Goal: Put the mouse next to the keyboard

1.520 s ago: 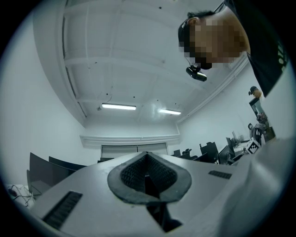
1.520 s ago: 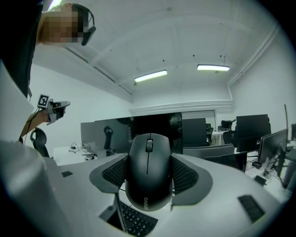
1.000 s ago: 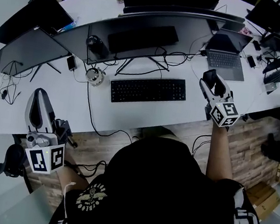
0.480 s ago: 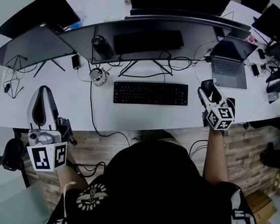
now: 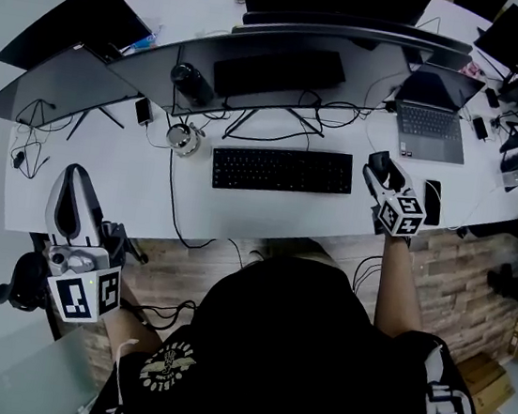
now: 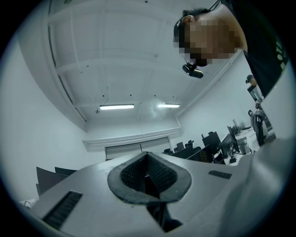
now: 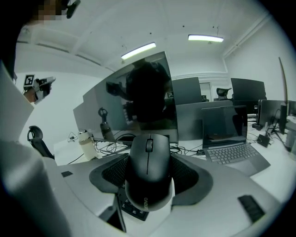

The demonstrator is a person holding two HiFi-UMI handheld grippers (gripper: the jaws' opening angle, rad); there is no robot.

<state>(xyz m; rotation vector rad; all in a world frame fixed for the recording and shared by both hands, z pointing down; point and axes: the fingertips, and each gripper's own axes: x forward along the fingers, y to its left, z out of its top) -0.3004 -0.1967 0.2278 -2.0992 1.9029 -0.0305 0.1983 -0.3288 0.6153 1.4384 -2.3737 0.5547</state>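
- My right claw (image 5: 384, 169) is clamped on the black mouse (image 7: 148, 178), with a jaw pressed to each of its sides.
- I hold it over the tabletop (image 5: 240, 210), just past the keyboard's (image 5: 282, 169) right end.
- Carrying looks done. Next I should lower the mouse flat, then let go.
- My left claw (image 5: 71, 214) is closed and empty, off the tabletop's front-left corner.

We see dim, cool light | ceiling strip lights (image 6: 116, 107) glare softly | fisheye edges bend | corners go black
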